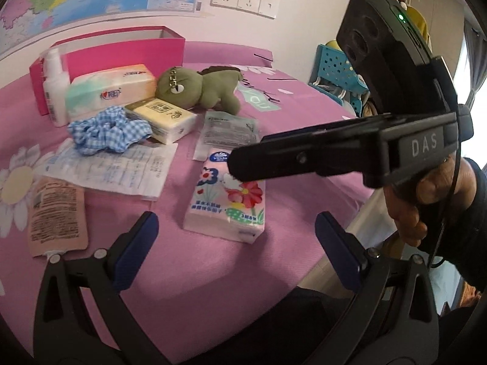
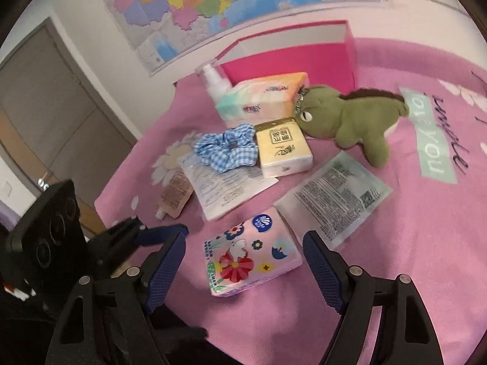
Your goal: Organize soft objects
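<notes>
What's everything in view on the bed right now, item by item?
Floral tissue pack: 1, pink, nearest, between right gripper's open fingers
Yellow tissue pack: 1, mid-bed
Large tissue pack: 1, peach-mint, before box
Plush dinosaur: 1, green, right of packs
Scrunchie: 1, blue gingham
Sachets: 2, clear
Pouch: 1, peach
Spray bottle: 1, white
Box: 1, magenta, rear
Left gripper: open
Right gripper: open
</notes>
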The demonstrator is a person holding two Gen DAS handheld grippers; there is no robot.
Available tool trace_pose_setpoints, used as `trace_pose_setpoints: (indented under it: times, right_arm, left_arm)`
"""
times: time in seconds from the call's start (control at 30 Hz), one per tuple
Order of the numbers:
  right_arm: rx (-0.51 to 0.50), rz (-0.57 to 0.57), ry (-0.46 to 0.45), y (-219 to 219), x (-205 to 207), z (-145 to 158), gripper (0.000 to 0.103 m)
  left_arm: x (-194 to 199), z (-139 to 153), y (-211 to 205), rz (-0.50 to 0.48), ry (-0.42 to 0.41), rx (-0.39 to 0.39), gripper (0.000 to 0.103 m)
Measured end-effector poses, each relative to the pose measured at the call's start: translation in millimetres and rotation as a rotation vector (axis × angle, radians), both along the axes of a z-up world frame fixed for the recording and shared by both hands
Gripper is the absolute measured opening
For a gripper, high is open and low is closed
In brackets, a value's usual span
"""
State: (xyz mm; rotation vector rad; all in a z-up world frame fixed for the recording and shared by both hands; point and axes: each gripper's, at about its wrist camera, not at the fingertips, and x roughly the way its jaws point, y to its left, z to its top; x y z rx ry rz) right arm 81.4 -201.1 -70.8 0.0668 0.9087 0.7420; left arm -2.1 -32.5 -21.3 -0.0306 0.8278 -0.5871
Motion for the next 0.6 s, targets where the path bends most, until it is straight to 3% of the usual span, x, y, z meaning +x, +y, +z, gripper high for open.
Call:
trace_pose_setpoints:
  times: [0.3,0.4,0.5,0.53,0.6]
  right_arm:
    - [-0.08,0.039,-0.005,15.3,0.7,-3.9,0.081]
    - [-0.122,0.075,-0.012,24.5,-1.7,-4.4,0.081]
    - [-0.149,0.084,-0.005,27.7,-0.8,-6.6,0.071]
    - [-0.165,0.083,-0.003,28.7,-0.3,-7.3,0.064]
    - [-0.196,0.096,0.003,31.6,-0.3,-9.9,0.063]
  left_arm:
    - [5.2,-15.2,-17.3,0.004,-0.041,0.091,0.102]
    - [3.9,-15.2,-17.8,0.014,-0.065,0.097,0.09]
    - [6.2,-14.1,-14.9,0.035,-0.08,0.107,0.075]
    - [8.0,-14.3,-14.3,0.036,-0.08,0.107,0.073]
    - [9.7,-13.9,-13.2,0.033,-0.078,0.1,0.07]
